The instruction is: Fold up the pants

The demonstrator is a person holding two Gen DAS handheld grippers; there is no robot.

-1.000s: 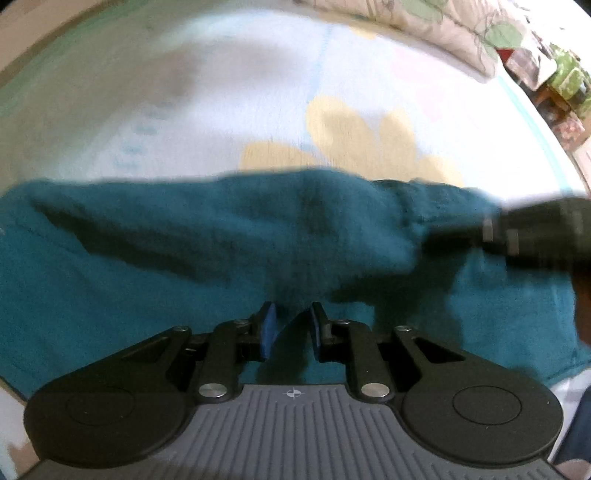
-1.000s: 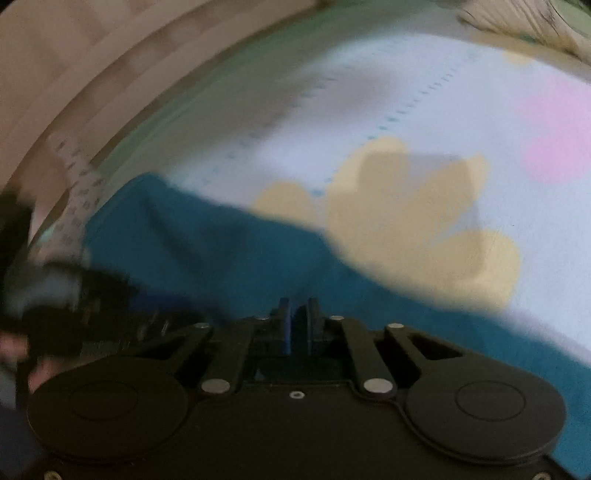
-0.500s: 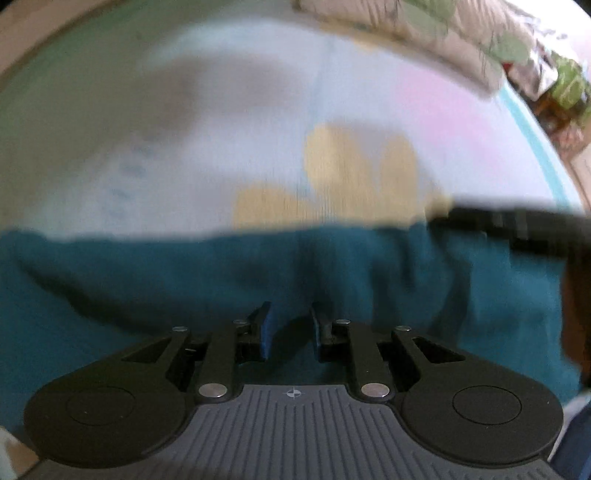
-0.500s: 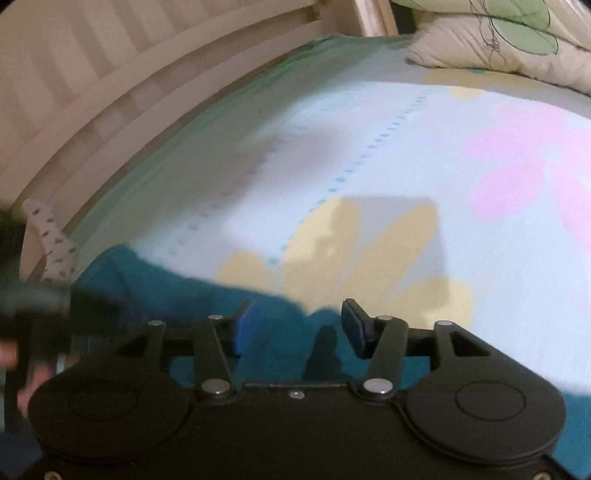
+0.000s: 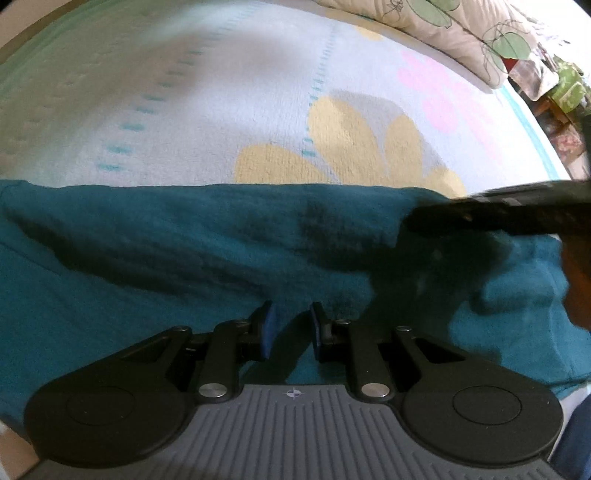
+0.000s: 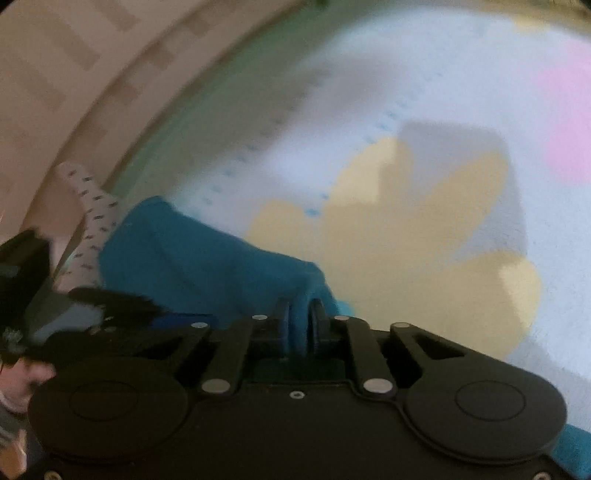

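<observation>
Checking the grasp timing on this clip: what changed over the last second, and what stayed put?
The right gripper, wide open half a second ago, has shut on a fold of the teal pants and lifts it off the flowered bedsheet. The left gripper stayed open, its jaws apart above the pants, gripping nothing. The pillow at the head of the bed has not moved.
</observation>
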